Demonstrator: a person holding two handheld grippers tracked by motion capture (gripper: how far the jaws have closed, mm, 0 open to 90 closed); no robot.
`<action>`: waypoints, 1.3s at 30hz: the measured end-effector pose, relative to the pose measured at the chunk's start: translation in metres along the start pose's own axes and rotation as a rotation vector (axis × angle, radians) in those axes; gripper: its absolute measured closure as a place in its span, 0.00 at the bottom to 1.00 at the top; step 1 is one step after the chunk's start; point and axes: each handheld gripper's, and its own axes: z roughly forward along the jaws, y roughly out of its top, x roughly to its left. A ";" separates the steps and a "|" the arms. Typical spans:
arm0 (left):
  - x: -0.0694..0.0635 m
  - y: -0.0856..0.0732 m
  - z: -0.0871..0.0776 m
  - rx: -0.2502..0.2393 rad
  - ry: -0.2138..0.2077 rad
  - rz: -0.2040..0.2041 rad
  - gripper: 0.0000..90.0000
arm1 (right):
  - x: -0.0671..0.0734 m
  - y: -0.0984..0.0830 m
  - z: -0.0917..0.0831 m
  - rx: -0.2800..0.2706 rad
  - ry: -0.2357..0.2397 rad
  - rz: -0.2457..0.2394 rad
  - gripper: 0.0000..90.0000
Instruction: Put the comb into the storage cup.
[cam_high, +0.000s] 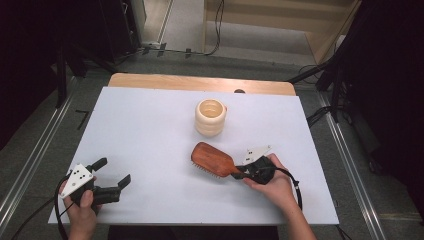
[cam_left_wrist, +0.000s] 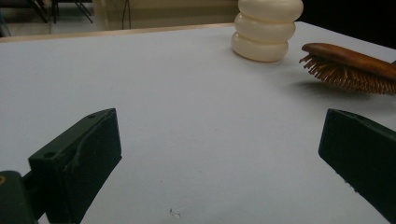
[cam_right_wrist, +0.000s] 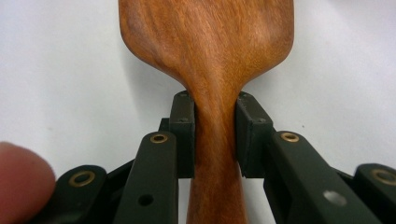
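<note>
White-covered surface (cam_high: 150, 130), wooden edge at far side. Landmark: cream ribbed ring-stacked cup (cam_high: 210, 117), upright, far centre. Reddish-brown wooden paddle hairbrush (cam_high: 214, 159) just nearer than the cup and slightly right of it, bristles down, head lifted clear of the surface. Right tongs (cam_high: 241, 173) closed tight on the brush's narrow handle (cam_right_wrist: 215, 140), one jaw each side. Left tongs (cam_high: 114, 171) well left of the cup and nearer, spread wide, holding nothing, low over the surface.
</note>
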 end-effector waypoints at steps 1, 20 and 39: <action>0.000 0.000 0.000 0.001 0.001 0.000 0.00 | 0.000 0.000 -0.001 -0.010 0.001 0.004 0.78; 0.000 0.001 -0.001 0.001 0.006 -0.004 0.00 | 0.008 -0.001 -0.025 -0.228 0.008 0.043 0.78; -0.014 0.012 0.002 -0.008 -0.003 0.010 0.00 | 0.016 -0.001 -0.030 -0.340 0.020 0.070 0.78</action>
